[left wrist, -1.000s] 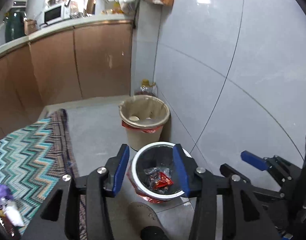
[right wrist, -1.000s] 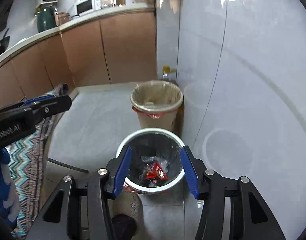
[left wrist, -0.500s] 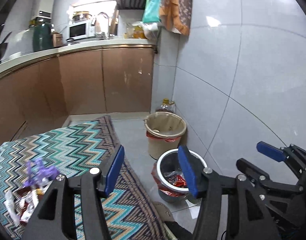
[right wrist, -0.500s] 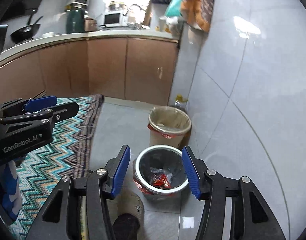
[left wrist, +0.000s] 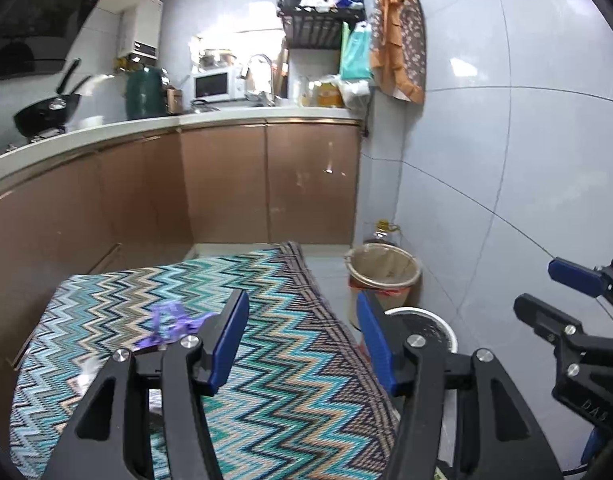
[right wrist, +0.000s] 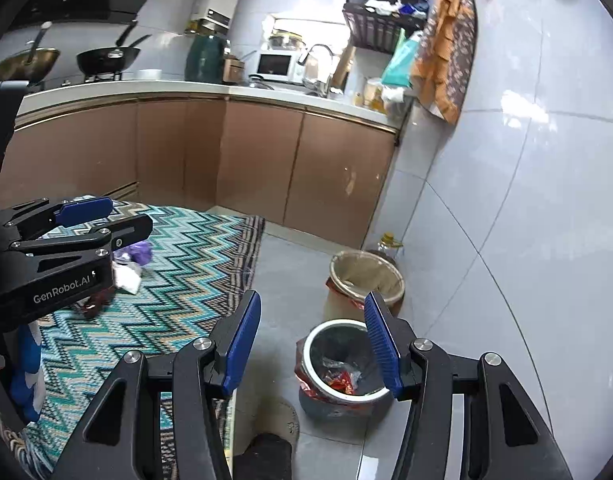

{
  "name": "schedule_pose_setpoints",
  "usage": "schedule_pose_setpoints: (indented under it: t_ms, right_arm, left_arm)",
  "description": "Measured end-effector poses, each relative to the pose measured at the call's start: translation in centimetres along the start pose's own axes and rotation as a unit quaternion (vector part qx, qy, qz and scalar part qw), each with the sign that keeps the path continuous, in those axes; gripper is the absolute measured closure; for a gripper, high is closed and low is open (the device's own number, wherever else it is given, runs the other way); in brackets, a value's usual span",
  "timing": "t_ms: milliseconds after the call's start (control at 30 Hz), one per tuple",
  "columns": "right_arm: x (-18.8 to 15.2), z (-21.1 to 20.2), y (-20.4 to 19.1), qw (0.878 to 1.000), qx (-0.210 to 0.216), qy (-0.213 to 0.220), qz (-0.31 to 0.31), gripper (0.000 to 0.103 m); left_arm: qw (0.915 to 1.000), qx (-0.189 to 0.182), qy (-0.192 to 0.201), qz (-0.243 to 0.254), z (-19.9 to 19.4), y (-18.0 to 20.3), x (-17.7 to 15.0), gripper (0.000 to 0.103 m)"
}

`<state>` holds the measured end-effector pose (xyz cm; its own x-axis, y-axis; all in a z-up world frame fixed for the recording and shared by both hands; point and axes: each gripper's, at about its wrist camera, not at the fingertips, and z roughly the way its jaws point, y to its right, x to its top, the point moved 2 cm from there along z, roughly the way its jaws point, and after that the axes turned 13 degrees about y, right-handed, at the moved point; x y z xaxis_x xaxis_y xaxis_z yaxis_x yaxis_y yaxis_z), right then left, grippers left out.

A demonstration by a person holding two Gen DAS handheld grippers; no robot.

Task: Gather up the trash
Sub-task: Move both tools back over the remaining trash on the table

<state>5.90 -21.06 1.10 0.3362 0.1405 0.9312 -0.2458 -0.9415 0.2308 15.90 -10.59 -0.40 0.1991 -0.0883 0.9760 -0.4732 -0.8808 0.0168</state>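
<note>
Trash (right wrist: 340, 378) fills one of two bins (right wrist: 364, 276); both grippers (left wrist: 302, 344) (right wrist: 312, 344) gape, empty.

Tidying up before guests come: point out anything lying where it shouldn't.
Litter sits on the zigzag tablecloth: a purple wrapper, a white scrap and a dark red packet, bunched together near the left gripper. The white-rimmed bin already holds red wrappers.

Two hand-held claws point forward and slightly downward. The left claw (left wrist: 302, 340) has its blue-padded fingers (left wrist: 226, 344) parted, nothing between them. The right claw (right wrist: 312, 340), at the left one's three o'clock, is likewise parted and empty, its fingers (right wrist: 380, 344) level.
</note>
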Motion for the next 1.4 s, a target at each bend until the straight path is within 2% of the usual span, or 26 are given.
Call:
schedule_pose_setpoints:
  t_ms: [267,333,400,667,967,1100,1233,1400]
  right_arm:
    - [1.0,-1.3,-2.8,1.000,0.023,0.009,-0.009,0.050]
    - [1.1,-1.3,-3.4,0.999,0.029,0.008,-0.011,0.050]
    - [1.1,-1.4,-4.1,0.999,0.032,0.007,-0.014,0.050]
    - [1.4,-0.7,-6.4,0.999,0.046,-0.006,-0.021,0.050]
    - [1.7,0.9,-9.3,0.997,0.074,-0.017,-0.029,0.050]
    - [1.8,2.0,-10.7,0.995,0.091,-0.025,-0.032,0.050]
    - [1.8,3.5,-11.9,0.993,0.111,-0.034,-0.030,0.050]
    - [1.4,5.8,-13.5,0.989,0.140,-0.049,-0.017,0.050]
  left_arm:
    - [0.9985,0.050,0.019,0.011,-3.3,-3.1,-0.6,0.048]
    - [0.9978,0.061,0.022,0.011,-3.8,-3.8,-0.9,0.044]
    - [0.9974,0.067,0.025,0.008,-4.3,-4.5,-1.1,0.041]
    - [0.9966,0.080,0.023,0.000,-4.7,-7.0,-2.3,0.041]
    - [0.9955,0.094,-0.003,-0.011,-4.0,-11.0,-3.9,0.041]
    - [0.9936,0.109,-0.011,-0.029,-4.2,-13.9,-4.3,0.041]
    - [0.9887,0.140,-0.018,-0.050,-5.0,-18.2,-4.7,0.041]
    - [0.9779,0.194,-0.033,-0.070,-6.0,-23.8,-5.8,0.041]
